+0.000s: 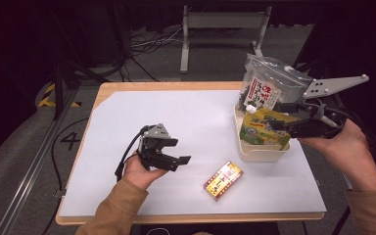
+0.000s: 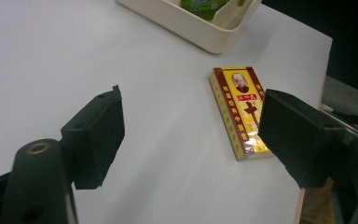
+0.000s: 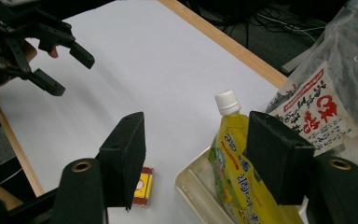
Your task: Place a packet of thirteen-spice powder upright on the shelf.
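Left gripper (image 1: 178, 151): black two-jaw tongs in the person's left hand (image 1: 138, 172), jaws spread, nothing between them. It is levelled across the white table surface (image 1: 142, 117) toward the flat yellow-and-red cardboard box (image 1: 223, 180), probably lined up to take it. From the left gripper view the box (image 2: 241, 109) lies flat on the table, label up, just beyond the jaw tips, untouched.

Right gripper (image 1: 278, 123): black two-jaw tongs in the right hand (image 1: 345, 147), jaws spread and empty. It hangs over the cream rectangular plastic tub (image 1: 262, 154) at the table's right side, close above the contents, likely just letting go there.

Tub contents: a yellow-green soft drink pouch with a white screw cap (image 3: 235, 161), leaning upright at the near wall; behind it a clear plastic bag of dark dried food with a white-and-red label (image 1: 269, 85), standing tall above the rim.

Remaining outside the tub: the box, near its front corner but apart from it.
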The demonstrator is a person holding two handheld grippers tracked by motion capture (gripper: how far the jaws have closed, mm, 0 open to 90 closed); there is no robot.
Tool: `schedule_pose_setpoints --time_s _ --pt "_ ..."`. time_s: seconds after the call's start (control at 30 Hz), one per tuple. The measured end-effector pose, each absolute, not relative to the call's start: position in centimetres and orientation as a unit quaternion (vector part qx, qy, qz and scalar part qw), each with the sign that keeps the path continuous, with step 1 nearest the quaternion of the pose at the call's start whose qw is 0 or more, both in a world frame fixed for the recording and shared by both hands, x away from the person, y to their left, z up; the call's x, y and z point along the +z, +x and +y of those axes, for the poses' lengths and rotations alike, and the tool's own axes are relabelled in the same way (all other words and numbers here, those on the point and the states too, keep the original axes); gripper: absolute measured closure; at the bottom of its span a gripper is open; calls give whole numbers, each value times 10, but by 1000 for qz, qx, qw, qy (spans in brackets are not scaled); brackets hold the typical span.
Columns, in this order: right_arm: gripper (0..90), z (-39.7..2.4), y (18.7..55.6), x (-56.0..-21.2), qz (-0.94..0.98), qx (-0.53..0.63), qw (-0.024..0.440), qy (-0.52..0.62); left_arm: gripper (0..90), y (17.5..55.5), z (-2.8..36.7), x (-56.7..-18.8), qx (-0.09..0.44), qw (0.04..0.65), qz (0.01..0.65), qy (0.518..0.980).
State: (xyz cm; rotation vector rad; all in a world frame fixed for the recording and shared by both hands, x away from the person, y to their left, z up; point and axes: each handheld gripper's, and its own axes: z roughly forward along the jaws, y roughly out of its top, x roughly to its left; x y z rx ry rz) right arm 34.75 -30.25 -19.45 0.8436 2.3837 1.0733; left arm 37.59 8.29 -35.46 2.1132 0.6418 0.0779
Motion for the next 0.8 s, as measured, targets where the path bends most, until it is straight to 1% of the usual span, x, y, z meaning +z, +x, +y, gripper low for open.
schedule_pose_setpoints --time_s 0.5,0.8 --pt "365 -310 320 -207 834 415 196 307 145 369 44 -368 18 413 257 874" --pt "356 -314 313 -214 826 429 196 310 113 365 24 -379 6 399 253 881"
